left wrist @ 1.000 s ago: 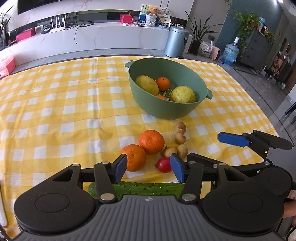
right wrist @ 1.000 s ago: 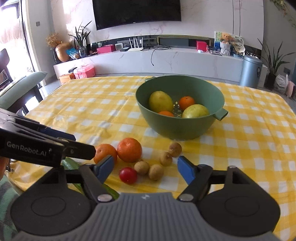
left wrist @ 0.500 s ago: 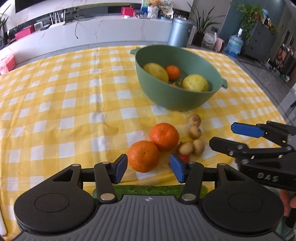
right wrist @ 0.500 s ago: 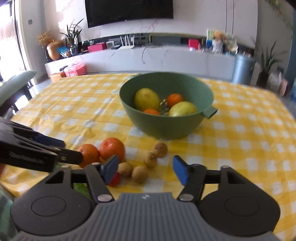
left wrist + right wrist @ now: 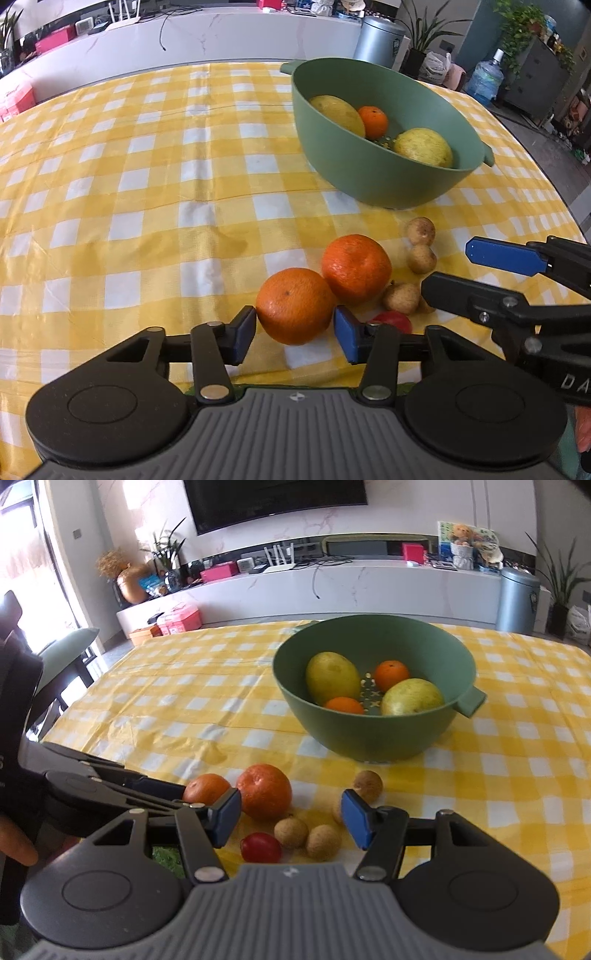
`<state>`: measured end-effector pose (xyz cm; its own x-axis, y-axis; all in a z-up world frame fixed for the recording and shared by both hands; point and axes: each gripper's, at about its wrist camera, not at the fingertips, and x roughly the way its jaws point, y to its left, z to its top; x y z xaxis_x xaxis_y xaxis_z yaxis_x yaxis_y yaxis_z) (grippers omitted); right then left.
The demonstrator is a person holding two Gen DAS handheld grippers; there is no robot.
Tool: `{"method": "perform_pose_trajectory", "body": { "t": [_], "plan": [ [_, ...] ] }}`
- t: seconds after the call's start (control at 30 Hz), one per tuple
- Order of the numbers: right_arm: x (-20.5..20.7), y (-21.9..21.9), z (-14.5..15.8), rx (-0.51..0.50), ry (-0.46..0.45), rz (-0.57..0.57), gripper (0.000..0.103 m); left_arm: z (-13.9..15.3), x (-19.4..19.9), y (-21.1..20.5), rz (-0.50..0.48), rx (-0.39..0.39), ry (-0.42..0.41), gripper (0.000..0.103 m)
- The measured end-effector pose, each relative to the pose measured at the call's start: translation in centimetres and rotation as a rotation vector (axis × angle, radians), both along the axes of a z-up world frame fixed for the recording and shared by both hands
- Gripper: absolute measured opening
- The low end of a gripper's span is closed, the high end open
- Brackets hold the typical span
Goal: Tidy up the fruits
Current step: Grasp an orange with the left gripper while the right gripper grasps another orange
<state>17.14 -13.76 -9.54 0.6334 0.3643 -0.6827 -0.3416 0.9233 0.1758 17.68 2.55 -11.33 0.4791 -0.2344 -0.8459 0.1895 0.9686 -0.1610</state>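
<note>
A green bowl [image 5: 369, 173] [image 5: 369, 734] on the yellow checked tablecloth holds two yellow fruits and small oranges. In front of it lie two oranges, several brown longans [image 5: 291, 832] and a red cherry tomato [image 5: 260, 847]. My left gripper [image 5: 294, 334] is open, its blue pads on either side of the near orange [image 5: 293, 304], the gaps small. The second orange [image 5: 356, 267] lies just behind. My right gripper [image 5: 291, 818] is open and low over the longans and tomato; it also shows at right in the left wrist view [image 5: 476, 273].
A green cucumber [image 5: 166, 854] lies at the table's near edge, mostly hidden under the grippers. The tablecloth [image 5: 147, 184] stretches left and behind. A white counter and a metal bin [image 5: 517, 598] stand beyond the table.
My left gripper has moved forward and now straddles the near orange. My right gripper has moved closer to the longans and tomato. Both stay open.
</note>
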Motion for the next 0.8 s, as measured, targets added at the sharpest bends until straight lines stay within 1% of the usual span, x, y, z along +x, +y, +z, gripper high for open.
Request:
{"method": "perform_pose_trajectory", "body": {
  "t": [0.07, 0.13, 0.2, 0.3, 0.4, 0.53, 0.7, 0.8],
  "plan": [
    [0.2, 0.4, -0.2, -0.012, -0.004, 0.012, 0.057, 0.0, 0.1, 0.2, 0.007, -0.018, -0.006, 0.051],
    [0.4, 0.6, -0.3, -0.013, 0.002, 0.018, 0.052, 0.1, 0.1, 0.4, 0.007, -0.024, -0.011, 0.051],
    [0.7, 0.6, -0.5, -0.006, 0.012, 0.018, 0.052, 0.2, 0.1, 0.5, 0.008, -0.032, -0.014, 0.05],
    [1.0, 0.9, -0.7, -0.016, 0.015, 0.029, 0.05, 0.5, 0.1, 1.0, 0.038, -0.038, -0.017, 0.049],
    [1.3, 1.6, -0.8, -0.051, 0.006, 0.063, 0.05, 1.1, 0.1, 1.7, 0.058, -0.05, -0.02, 0.049],
    [2.1, 3.1, -1.4, -0.126, 0.005, 0.115, 0.05, 1.5, 0.2, 2.4, 0.07, -0.054, -0.015, 0.049],
    [2.7, 4.7, -2.2, -0.192, -0.001, 0.168, 0.05, 1.0, 0.5, 2.8, 0.097, -0.052, 0.02, 0.049],
    [2.9, 5.1, -2.3, -0.212, -0.008, 0.187, 0.05, 0.6, 0.7, 3.0, 0.112, -0.061, 0.038, 0.049]
  ]
}}
